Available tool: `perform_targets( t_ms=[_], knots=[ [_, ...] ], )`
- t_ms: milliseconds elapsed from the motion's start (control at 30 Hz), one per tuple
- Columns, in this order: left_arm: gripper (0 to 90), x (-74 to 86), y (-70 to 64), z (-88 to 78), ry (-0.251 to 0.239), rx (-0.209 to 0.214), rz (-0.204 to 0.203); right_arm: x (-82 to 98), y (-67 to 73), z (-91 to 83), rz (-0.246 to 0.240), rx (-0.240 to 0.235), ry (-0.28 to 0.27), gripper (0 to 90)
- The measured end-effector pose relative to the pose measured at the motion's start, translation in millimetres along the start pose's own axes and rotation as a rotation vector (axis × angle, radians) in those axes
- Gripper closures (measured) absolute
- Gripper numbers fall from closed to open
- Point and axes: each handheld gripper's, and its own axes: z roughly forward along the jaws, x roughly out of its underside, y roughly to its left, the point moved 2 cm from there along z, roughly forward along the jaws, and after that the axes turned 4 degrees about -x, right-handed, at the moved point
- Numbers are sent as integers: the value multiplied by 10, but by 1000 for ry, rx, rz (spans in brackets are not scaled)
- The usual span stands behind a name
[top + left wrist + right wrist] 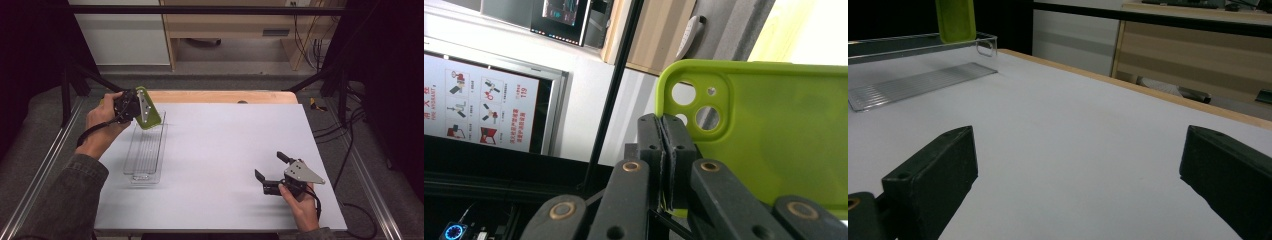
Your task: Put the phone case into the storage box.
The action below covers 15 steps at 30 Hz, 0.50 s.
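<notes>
Pickup done: your left tongs are clamped on the lime-green silicone phone case, held above the far end of the clear ribbed plastic tray; placement remains, right tongs idle wide over the white surface.

Phone case above tray, at table left

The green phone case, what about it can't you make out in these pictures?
- High view: the green phone case is half covered by the left gripper and its grey plate.
- Left gripper view: the case's right end is cut off by the frame edge, its lower edge hidden behind the gripper.
- Right gripper view: its top is cut off.
</notes>
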Motion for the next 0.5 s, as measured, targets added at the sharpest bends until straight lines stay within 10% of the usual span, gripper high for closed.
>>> perform_targets(
  t_ms=[500],
  knots=[
    [875,-21,-26,20,-8,-5,14,-7,2,-6,-3,1,-7,24]
  ],
)
